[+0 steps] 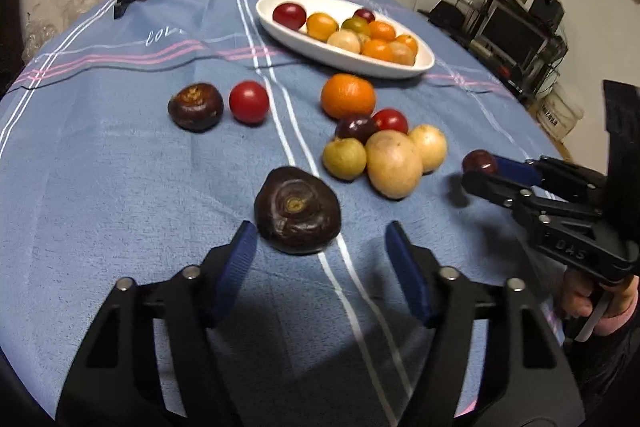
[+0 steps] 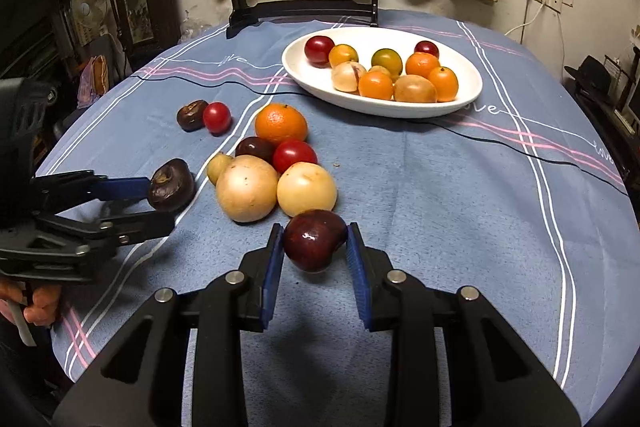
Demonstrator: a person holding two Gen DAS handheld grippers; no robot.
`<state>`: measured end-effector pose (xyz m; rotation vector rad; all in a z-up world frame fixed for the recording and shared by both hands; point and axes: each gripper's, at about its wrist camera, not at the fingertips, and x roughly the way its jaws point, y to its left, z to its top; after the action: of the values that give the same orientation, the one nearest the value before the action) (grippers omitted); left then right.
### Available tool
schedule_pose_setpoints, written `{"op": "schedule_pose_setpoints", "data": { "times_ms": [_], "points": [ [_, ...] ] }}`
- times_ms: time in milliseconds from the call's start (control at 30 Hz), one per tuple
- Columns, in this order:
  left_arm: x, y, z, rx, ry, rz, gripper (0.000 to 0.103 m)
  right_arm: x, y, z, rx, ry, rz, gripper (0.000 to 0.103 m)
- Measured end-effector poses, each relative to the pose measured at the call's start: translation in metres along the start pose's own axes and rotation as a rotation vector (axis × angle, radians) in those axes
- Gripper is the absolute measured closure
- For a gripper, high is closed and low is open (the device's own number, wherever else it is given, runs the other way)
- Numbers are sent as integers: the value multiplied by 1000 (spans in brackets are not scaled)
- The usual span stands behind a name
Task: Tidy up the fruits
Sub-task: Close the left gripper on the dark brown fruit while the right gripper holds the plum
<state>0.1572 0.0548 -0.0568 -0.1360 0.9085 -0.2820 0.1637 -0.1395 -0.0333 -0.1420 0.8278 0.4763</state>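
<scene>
A dark brown water chestnut [image 1: 298, 215] lies on the blue cloth between the tips of my left gripper [image 1: 320, 231]. The left pad is close against it and the right pad stands clear, so the jaws are open. My right gripper [image 2: 314, 233] is shut on a dark red plum [image 2: 314, 241], held just above the cloth; the left wrist view shows it at the right [image 1: 480, 173]. A white oval bowl [image 2: 296, 67] at the back holds several small fruits. Loose on the cloth are an orange [image 2: 281, 123], two large yellow fruits [image 2: 247, 189], a red tomato [image 2: 295, 155] and a dark plum [image 2: 254, 148].
A second water chestnut [image 1: 195, 106] and a red tomato [image 1: 249, 101] lie together at the left. A black stand with a round screen [image 2: 300, 7] rises at the table's far edge. A person's hand [image 1: 576, 299] grips the right tool. Cluttered shelves stand beyond the table's right side.
</scene>
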Motion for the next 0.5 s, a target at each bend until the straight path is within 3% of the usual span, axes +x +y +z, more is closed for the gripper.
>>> {"op": "schedule_pose_setpoints", "data": {
  "times_ms": [500],
  "points": [
    [17, -4, 20, 16, 39, 68, 40, 1, -4, -1, 18, 5, 18, 71]
  ]
}}
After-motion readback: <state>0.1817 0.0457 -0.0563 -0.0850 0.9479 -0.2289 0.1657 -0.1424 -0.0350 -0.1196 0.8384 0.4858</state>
